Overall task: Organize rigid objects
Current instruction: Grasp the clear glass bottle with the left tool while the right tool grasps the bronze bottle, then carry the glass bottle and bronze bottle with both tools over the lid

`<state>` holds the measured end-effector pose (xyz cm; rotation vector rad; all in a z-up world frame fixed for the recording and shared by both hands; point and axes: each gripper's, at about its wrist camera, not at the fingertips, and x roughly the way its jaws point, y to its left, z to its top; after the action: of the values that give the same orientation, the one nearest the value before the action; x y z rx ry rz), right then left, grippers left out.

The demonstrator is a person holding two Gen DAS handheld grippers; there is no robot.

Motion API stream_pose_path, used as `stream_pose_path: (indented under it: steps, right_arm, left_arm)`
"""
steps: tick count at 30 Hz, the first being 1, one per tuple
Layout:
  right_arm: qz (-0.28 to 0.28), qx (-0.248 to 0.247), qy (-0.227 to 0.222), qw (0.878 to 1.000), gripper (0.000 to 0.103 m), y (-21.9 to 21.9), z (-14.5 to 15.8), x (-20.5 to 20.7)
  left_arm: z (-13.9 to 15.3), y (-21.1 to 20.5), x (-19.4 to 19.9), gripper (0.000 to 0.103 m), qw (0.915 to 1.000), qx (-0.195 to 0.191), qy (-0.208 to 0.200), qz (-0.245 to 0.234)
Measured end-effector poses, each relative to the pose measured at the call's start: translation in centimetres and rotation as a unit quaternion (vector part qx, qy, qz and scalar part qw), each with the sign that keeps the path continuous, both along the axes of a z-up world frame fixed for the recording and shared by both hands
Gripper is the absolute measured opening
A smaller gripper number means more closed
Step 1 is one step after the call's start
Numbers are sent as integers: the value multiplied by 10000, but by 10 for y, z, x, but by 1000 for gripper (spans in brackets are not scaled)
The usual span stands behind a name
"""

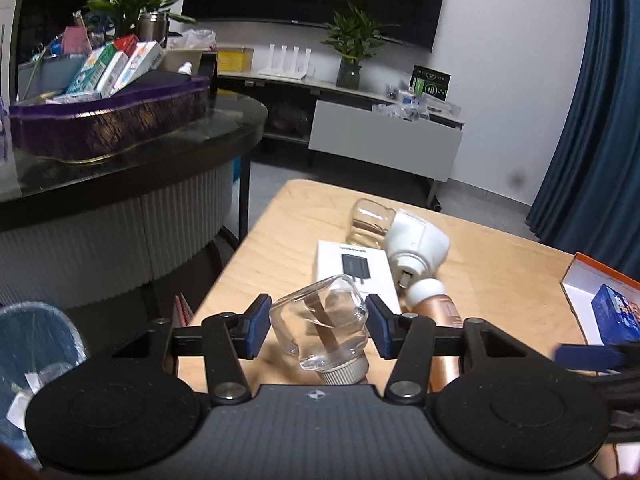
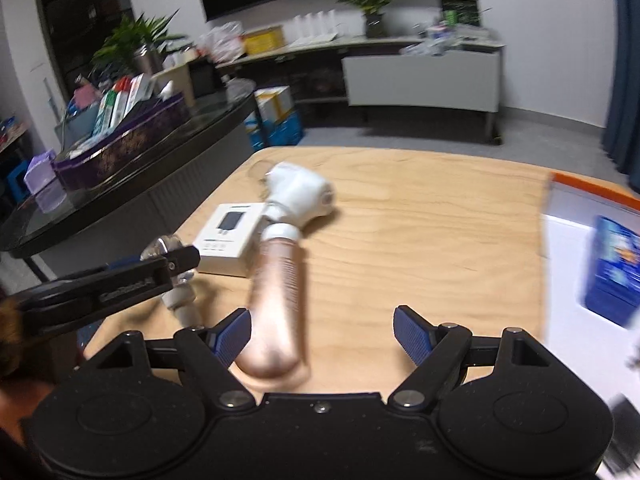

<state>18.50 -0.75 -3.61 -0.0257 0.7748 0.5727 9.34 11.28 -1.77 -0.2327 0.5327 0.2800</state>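
My left gripper (image 1: 318, 314) is shut on a clear glass bottle (image 1: 320, 328), which sits tilted with its ribbed neck toward the camera, both blue pads pressing its sides. In the right wrist view that bottle (image 2: 180, 280) shows partly behind a left finger (image 2: 176, 260). A rose-gold bottle (image 2: 276, 292) with a white cap lies on the wooden table (image 2: 420, 240). My right gripper (image 2: 320, 320) is open above the table, the bottle's base beside its left pad. Beyond lie a white box (image 1: 356, 268), a white rounded device (image 1: 416, 244) and a second clear jar (image 1: 368, 220).
An orange-edged white tray (image 2: 592, 192) at the table's right holds a blue box (image 2: 612, 264). To the left stands a dark round table (image 1: 224, 128) with a purple tray (image 1: 108, 128) of cartons. A mesh waste bin (image 1: 36, 344) stands on the floor at lower left.
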Motion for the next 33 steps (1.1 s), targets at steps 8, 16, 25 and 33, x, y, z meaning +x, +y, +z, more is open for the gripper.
stream_pose_path:
  steps: [8, 16, 25, 33]
  right_arm:
    - [-27, -249, 57, 9997, 83, 44, -22, 34]
    - [-120, -586, -380, 9975, 46, 49, -22, 21]
    - [-399, -209, -617, 9971, 46, -2, 12, -6]
    - [-649, 99, -818, 9945, 46, -45, 44, -36]
  left_arm:
    - [1, 7, -6, 51, 9996, -207, -197, 37]
    - [2, 1, -7, 51, 9992, -289, -277, -91]
    - [17, -16, -12, 51, 9983, -235, -375, -370]
    - [34, -43, -22, 51, 9968, -99, -469, -647]
